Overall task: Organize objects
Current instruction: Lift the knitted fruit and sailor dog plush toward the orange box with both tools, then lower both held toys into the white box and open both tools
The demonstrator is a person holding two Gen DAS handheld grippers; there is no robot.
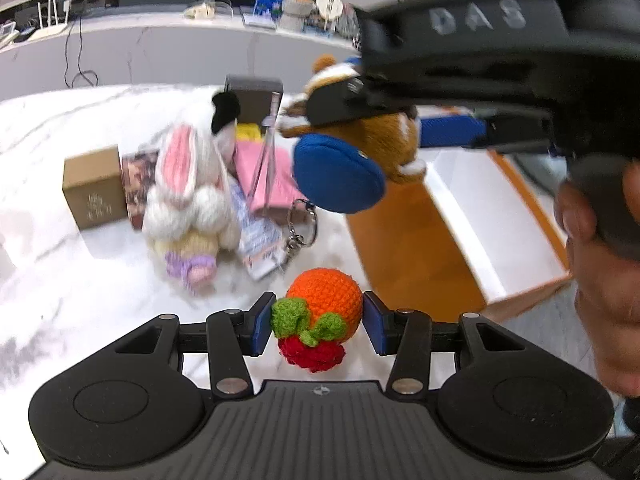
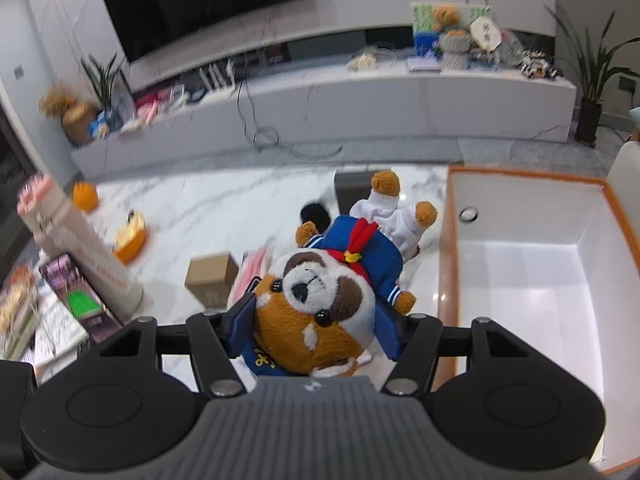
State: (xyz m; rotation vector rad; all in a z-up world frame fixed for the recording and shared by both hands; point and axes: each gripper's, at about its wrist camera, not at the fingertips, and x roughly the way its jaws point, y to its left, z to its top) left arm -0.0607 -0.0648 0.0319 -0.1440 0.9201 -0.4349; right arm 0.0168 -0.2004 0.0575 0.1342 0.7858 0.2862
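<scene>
My left gripper [image 1: 318, 322] is shut on a crocheted orange fruit [image 1: 326, 300] with green leaves and a red part, held above the marble floor. My right gripper [image 2: 316, 320] is shut on the head of a plush dog [image 2: 316, 304] in a blue sailor suit. In the left wrist view the dog [image 1: 352, 152] hangs from the right gripper just left of the bin. The orange-rimmed white bin [image 2: 520, 264] is to the right, with its orange wall in the left wrist view [image 1: 412, 248].
On the floor lie a plush rabbit [image 1: 188, 196], a brown cardboard box [image 1: 94, 188], pink packets [image 1: 272, 176], a key ring [image 1: 300, 228] and booklets. A tall white bottle [image 2: 80, 252], books and orange items sit to the left. A small ring [image 2: 469, 214] lies in the bin.
</scene>
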